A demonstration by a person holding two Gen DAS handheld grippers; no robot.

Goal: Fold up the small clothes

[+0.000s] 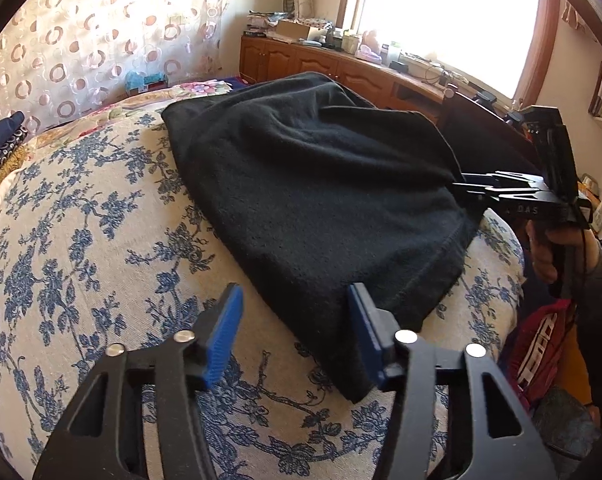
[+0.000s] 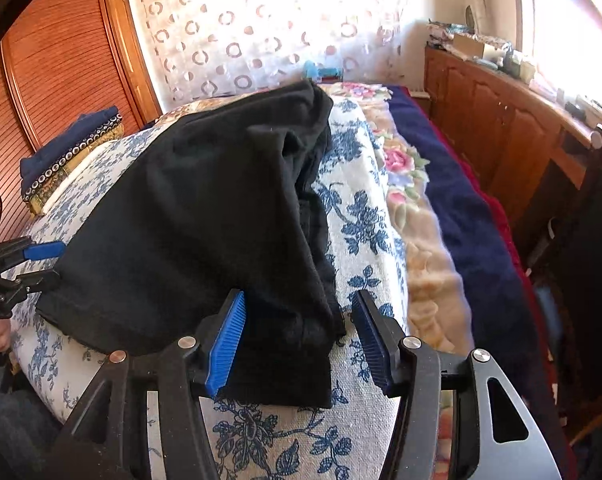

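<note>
Left wrist: black garment (image 1: 313, 200) edge between hand-held gripper (image 1: 295, 336) fingers

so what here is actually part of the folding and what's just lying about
In the job:
black garment
left claw, open
right claw, open
floral cover underneath

Lying about:
navy folded stack
flowered blanket
cabinet clutter
red bag
</note>
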